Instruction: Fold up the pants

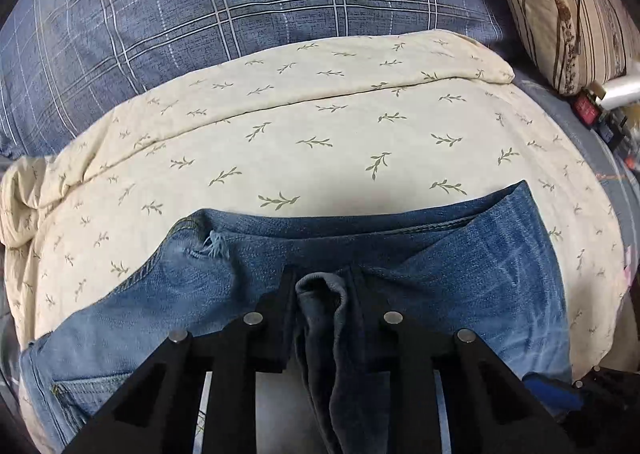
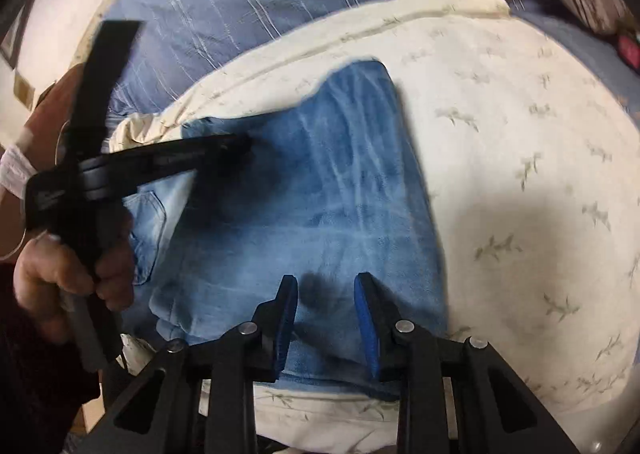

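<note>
Blue denim jeans (image 1: 460, 266) lie folded on a cream quilt with a leaf print (image 1: 320, 134). My left gripper (image 1: 322, 286) is shut on a bunched fold of the jeans between its fingers, at the near edge of the pile. In the right wrist view the jeans (image 2: 320, 194) form a folded stack. My right gripper (image 2: 326, 286) is open just above the stack's near end, with nothing between its blue pads. The left gripper (image 2: 240, 144) shows there from the side, held by a hand, its tip at the stack's left edge.
A blue plaid bedsheet (image 1: 240, 6) lies beyond the quilt. A brown striped pillow (image 1: 560, 6) sits at the far right, with small red and dark objects (image 1: 592, 110) beside it. The person's hand (image 2: 72, 278) is at the left in the right wrist view.
</note>
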Available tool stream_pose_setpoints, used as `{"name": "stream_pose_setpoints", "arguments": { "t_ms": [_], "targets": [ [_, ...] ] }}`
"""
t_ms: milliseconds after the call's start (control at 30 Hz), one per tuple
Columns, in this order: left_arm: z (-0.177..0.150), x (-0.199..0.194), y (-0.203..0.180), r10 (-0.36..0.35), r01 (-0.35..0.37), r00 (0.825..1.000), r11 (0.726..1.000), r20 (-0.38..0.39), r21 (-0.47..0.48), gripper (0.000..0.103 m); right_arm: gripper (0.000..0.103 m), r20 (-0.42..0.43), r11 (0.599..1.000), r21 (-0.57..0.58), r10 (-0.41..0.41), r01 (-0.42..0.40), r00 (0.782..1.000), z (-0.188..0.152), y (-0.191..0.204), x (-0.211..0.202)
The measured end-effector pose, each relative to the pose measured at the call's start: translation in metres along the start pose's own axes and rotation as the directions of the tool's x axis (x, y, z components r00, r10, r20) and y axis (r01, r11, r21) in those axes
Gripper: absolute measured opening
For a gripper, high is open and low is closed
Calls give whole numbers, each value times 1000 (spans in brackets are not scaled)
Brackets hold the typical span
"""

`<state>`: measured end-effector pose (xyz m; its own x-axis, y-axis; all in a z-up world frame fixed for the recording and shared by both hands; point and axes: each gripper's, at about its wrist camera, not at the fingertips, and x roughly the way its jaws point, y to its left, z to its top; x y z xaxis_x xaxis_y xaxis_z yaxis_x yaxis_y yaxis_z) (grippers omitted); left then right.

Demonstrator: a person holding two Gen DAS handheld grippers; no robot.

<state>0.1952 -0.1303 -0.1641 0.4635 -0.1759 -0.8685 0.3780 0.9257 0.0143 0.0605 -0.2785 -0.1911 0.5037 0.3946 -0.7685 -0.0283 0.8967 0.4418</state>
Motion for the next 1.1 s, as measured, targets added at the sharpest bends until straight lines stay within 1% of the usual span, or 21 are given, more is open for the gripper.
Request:
{"name": "stream_pose_setpoints", "arguments": {
  "t_ms": [33,100,167,233,300,367,433,500,533,567,600,667,733,800,833,867,900,933,1000,1033,1100],
  "targets": [
    [-4,-4,3,-14,14,1000,1000,6,-10,25,32,3,1000,1,7,-7,1000,0,1,-2],
    [-12,-16,9,-28,28,999,999,29,-20,26,32,29,997,33,75,-76,997,-2,-1,-12],
    [-24,-34,13,-38,40,997,999,62,-36,26,32,107,992,39,119,-124,987,1,-3,-26],
    [-40,-55,15,-63,66,994,997,93,-34,26,34,167,992,20,120,-125,979,9,0,-35],
    [-58,-71,12,-79,81,990,997,113,-11,27,34,172,993,18,110,-115,979,21,2,-33],
    [-72,-76,7,-92,93,990,996,106,0,28,34,177,995,29,91,-97,980,36,5,-25],
    [-85,-68,3,-81,81,995,997,62,12,28,34,155,995,40,83,-90,984,52,7,-11],
    [-95,-47,3,-36,36,999,999,16,11,29,34,129,996,62,51,-60,990,66,3,10],
    [-98,-40,5,-41,41,999,999,14,1,31,34,108,996,72,44,-52,993,70,0,20],
    [-101,-41,7,-53,53,997,999,52,-11,32,34,72,996,75,40,-45,997,73,-3,32],
    [-101,-42,7,-51,52,997,999,51,-10,33,34,71,997,65,38,-43,997,75,-2,41],
    [-98,-45,8,-57,57,998,998,38,-12,33,34,91,998,47,30,-34,995,73,1,37],
    [-98,-56,14,-79,81,996,996,49,-32,33,34,114,999,38,21,-26,993,68,4,31],
    [-101,-75,29,-98,103,990,993,100,-54,33,35,149,998,1,65,-65,987,63,13,22],
    [-105,-84,40,-93,102,988,993,125,-65,33,35,172,996,-31,89,-85,981,57,20,14],
    [-109,-95,51,-79,92,985,992,153,-81,33,35,185,994,-52,103,-95,977,55,26,11],
    [-115,-109,69,-48,70,981,991,188,-113,37,35,196,990,-82,127,-113,972,50,32,6],
    [-120,-116,86,-17,48,978,988,208,-144,44,35,202,986,-108,149,-129,968,44,37,0],
    [-134,-130,119,54,-2,971,977,232,-215,54,35,205,972,-172,196,-162,959,38,54,-3],
    [-143,-134,137,95,-34,969,967,229,-254,55,35,192,965,-196,215,-177,958,35,63,-2],
    [-156,-138,168,151,-77,965,945,215,-318,55,35,162,953,-233,237,-196,958,26,78,2]
  ]
}}
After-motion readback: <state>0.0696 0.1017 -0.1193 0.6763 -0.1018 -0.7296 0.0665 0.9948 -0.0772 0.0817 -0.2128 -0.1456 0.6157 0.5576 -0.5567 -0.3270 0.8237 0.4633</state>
